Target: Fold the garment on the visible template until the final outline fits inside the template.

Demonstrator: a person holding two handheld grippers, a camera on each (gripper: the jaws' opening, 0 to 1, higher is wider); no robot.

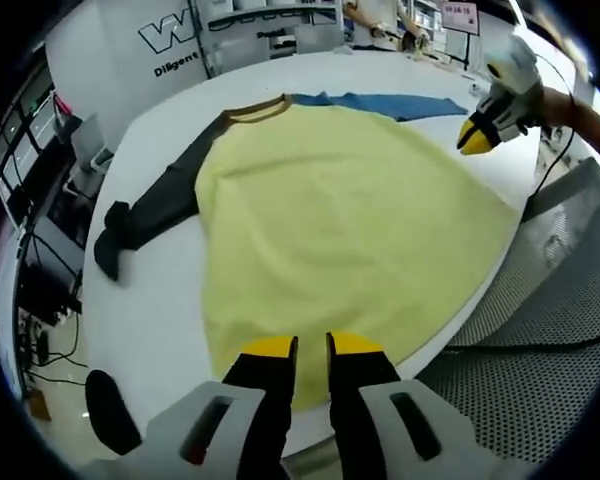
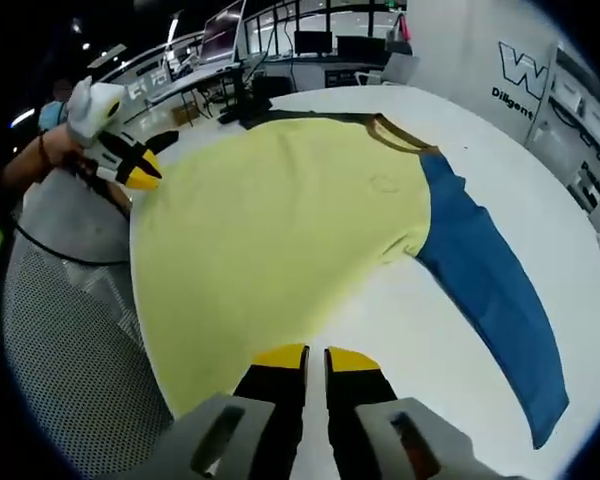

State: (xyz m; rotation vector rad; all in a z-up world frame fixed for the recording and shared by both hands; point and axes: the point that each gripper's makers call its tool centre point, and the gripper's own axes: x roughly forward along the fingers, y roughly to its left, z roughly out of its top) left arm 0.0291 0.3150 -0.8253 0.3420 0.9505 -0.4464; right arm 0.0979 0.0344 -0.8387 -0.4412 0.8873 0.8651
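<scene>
A yellow shirt (image 1: 330, 210) lies spread flat on the white table (image 1: 150, 300), with a brown collar (image 1: 258, 110), a dark grey sleeve (image 1: 155, 205) and a blue sleeve (image 1: 390, 103). My left gripper (image 1: 312, 348) stands at the hem near the table's edge, jaws close together with nothing gripped that I can see. The right gripper (image 1: 477, 140), held in a hand (image 1: 565, 105), hovers at the hem's other corner, tips together. In the right gripper view, the right gripper (image 2: 315, 355) sits at the shirt (image 2: 270, 220) hem, beside the blue sleeve (image 2: 490, 290); the left gripper (image 2: 140, 170) is at far left.
A grey perforated surface (image 1: 550, 330) lies beyond the table's near edge, also the perforated surface (image 2: 70, 340) in the right gripper view. Desks with monitors (image 2: 320, 45) stand behind the table. A white wall with a logo (image 1: 170, 40) is at the back. Cables (image 1: 50, 340) trail on the floor.
</scene>
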